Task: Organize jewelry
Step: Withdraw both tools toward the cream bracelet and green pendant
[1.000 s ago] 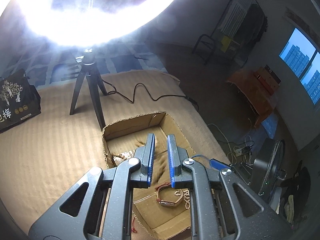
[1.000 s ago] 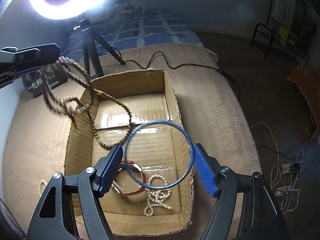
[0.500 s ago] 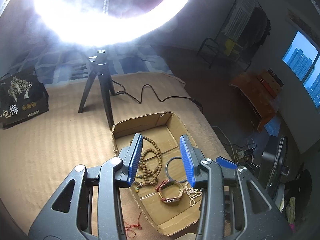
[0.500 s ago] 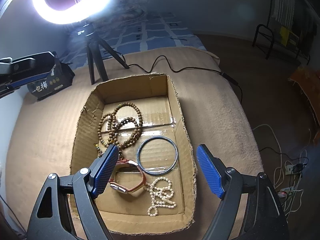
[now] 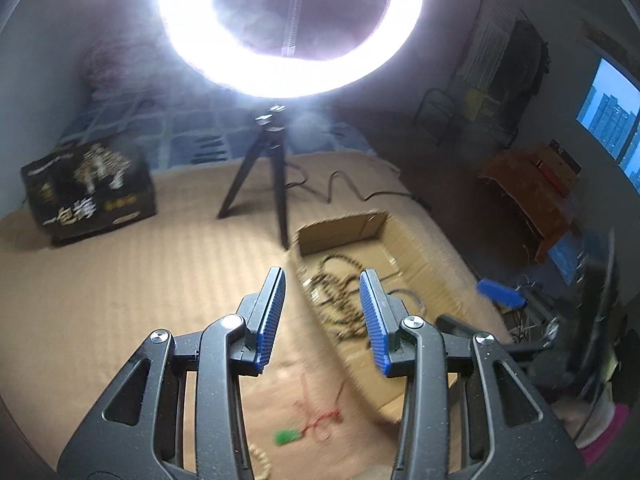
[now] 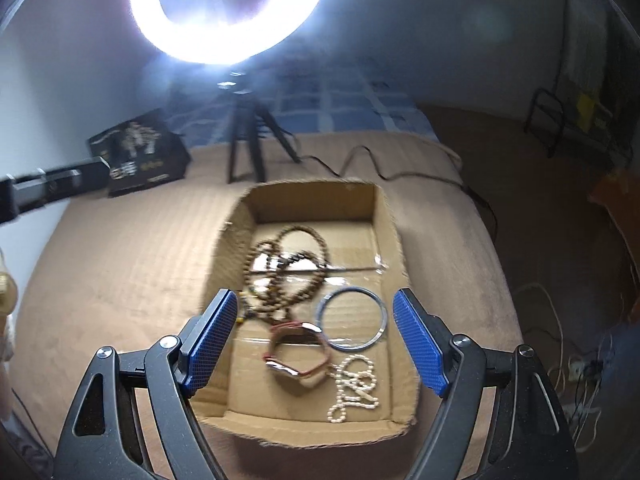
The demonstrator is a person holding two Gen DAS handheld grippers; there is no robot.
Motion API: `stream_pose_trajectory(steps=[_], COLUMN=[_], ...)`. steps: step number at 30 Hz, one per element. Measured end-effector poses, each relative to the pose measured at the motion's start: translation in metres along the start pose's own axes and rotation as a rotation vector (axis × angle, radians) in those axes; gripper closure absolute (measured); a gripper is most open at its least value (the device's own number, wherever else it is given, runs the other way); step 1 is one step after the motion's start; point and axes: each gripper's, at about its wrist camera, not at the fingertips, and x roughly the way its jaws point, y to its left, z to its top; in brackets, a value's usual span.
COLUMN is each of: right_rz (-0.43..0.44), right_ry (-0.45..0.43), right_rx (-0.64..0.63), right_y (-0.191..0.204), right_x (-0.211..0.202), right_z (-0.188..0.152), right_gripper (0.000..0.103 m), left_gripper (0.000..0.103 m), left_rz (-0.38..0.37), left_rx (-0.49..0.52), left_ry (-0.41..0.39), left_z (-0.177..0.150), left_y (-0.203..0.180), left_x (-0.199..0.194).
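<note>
**Both grippers empty above the jewelry box**

Right gripper point(image 6: 316, 344) hangs with its blue pads spread wide and nothing between them, directly over the near half of the cardboard box point(image 6: 386, 216). Between its fingers, lower down on the box floor, lie the brown strap bracelet point(image 6: 296, 354) and, just right of it, the blue bangle point(image 6: 352, 318); the two overlap at the bangle's near-left edge. Close to the right finger, toward the box's near wall, sits the white bead string point(image 6: 356, 386). Ahead of the gripper, in the middle of the box, the brown bead necklace point(image 6: 286, 272) lies in loose coils.

Left gripper point(image 5: 322, 322) is likewise parted, moderately wide, gripping nothing. It hovers over the left wall of the box point(image 5: 340, 232), so the bed point(image 5: 120, 280) shows under its left finger and the box interior under its right. The necklace point(image 5: 340, 300) shows in the gap and behind the right finger, blurred. Nearer than the fingertips, on the bed outside the box, lie a red string point(image 5: 316, 420) with a green tag point(image 5: 286, 436) and a few pale beads point(image 5: 262, 458).

Beyond both grippers stands a ring light point(image 5: 288, 28) on a tripod point(image 5: 268, 176), with a dark printed box point(image 5: 88, 192) off to the left.
</note>
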Motion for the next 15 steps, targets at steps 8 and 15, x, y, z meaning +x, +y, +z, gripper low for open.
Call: stream_pose_trajectory(steps=[8, 15], right_rz=[0.131, 0.220], right_ry=[0.042, 0.133], right_rx=[-0.078, -0.079], right_y=[0.047, 0.081], right_x=[-0.010, 0.002], right_z=[-0.004, -0.020], right_gripper=[0.023, 0.023], left_gripper=[0.064, 0.064], left_rz=[0.050, 0.076], left_rx=[-0.053, -0.071], left_ry=[0.035, 0.106], left_z=[-0.043, -0.086], left_y=[0.048, 0.071], left_x=[-0.033, -0.040])
